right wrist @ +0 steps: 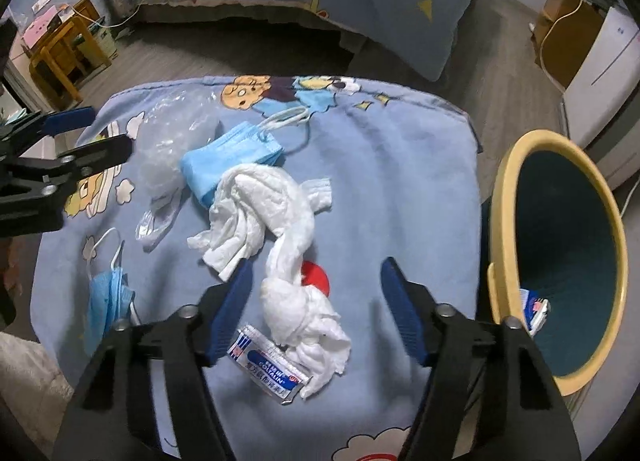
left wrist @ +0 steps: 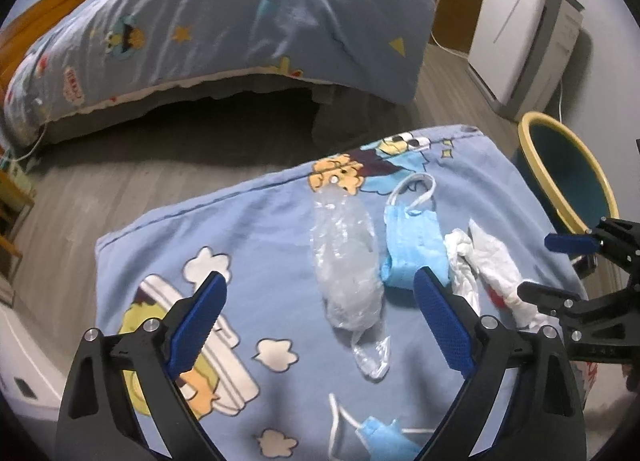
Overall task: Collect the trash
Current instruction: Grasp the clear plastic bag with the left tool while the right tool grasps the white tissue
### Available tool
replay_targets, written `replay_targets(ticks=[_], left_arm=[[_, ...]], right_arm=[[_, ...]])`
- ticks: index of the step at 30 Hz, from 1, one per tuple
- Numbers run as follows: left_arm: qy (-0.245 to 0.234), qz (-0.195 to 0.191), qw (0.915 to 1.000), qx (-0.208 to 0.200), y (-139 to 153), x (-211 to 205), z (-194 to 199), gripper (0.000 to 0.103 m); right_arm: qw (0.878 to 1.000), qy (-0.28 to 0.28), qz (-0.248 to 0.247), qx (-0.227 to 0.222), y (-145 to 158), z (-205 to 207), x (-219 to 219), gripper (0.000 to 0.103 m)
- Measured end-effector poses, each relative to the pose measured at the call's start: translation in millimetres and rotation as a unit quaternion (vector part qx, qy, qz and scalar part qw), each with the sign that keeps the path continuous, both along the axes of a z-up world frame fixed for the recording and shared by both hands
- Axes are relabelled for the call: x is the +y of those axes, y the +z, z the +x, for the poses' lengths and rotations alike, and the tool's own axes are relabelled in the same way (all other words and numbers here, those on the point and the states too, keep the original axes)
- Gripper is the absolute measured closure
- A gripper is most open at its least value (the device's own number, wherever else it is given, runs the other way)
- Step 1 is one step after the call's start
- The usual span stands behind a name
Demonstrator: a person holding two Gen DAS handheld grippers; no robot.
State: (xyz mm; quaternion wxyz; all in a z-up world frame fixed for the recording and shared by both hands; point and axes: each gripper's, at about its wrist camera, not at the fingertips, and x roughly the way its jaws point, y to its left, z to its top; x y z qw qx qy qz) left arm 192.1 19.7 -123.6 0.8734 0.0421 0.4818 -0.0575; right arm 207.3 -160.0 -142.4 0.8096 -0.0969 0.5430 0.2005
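Step in hand: picking litter off the blue cartoon cushion and into the yellow-rimmed bin, which stands just off the cushion's edge at 3 o'clock in the right wrist view. One wrapper looks to lie in the bin already; most litter is still out.

Right gripper points steeply down, jaws part open, straddling the twisted white tissue wad. Pads aren't touching it, so nothing held. A foil sachet lies at 6 o'clock of the wad, touching it.

Left gripper also tilts down, jaws wide, empty, w/ the crumpled clear plastic bag between the fingers. A folded blue mask sits at 3 o'clock of the bag, just beside it; a second mask is at 6 o'clock, near the frame edge.

Next, as I judge: right needs to drop a bit lower and close on the wad's thick middle, then lift and swing toward 3 o'clock over the bin rim. Left likely closes on the plastic bag; thin film may slip.
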Motion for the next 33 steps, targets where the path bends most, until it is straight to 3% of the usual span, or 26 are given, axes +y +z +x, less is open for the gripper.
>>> replay_targets(ticks=[1, 3, 8, 10, 17, 19, 21, 24, 33], left_arm=[[-0.001, 0.000, 1.0000, 0.003, -2.4, -1.7, 1.4, 0.012], [-0.007, 0.000, 0.9998, 0.016, -11.8, -6.5, 6.1, 0.025], [-0.015, 0.011, 0.9993, 0.032, -23.9, -11.0, 9.9, 0.036], [-0.013, 0.010, 0.9993, 0.034, -25.8, -10.0, 10.6, 0.038], [-0.015, 0.011, 0.9991, 0.039, -27.3, -6.7, 10.5, 0.044], [-0.015, 0.008, 0.9990, 0.040, -26.8, -5.5, 10.4, 0.049], [-0.018, 0.003, 0.9988, 0.046, -27.2, -4.9, 10.9, 0.066], [-0.029, 0.005, 0.9983, 0.051, -28.1, -7.2, 9.8, 0.077], [-0.039, 0.029, 0.9979, 0.043, -23.3, -7.7, 5.9, 0.086]], right_arm=[[1.000, 0.004, 0.002, 0.006, -1.4, -0.4, 0.4, 0.047], [1.000, 0.010, 0.002, 0.011, -3.0, -1.7, 1.2, 0.049], [0.999, 0.033, -0.001, 0.021, -8.1, -6.8, 6.6, 0.054], [0.999, 0.041, -0.006, 0.029, -12.9, -8.3, 9.1, 0.058], [0.998, 0.049, -0.020, 0.037, -19.3, -12.5, 13.2, 0.059], [0.998, 0.050, -0.024, 0.039, -20.1, -13.4, 13.4, 0.062], [0.998, 0.050, -0.027, 0.040, -22.0, -14.2, 15.6, 0.065], [0.998, 0.049, -0.033, 0.037, -22.3, -13.7, 16.1, 0.069], [0.998, 0.042, -0.041, 0.032, -19.0, -6.9, 17.2, 0.072]])
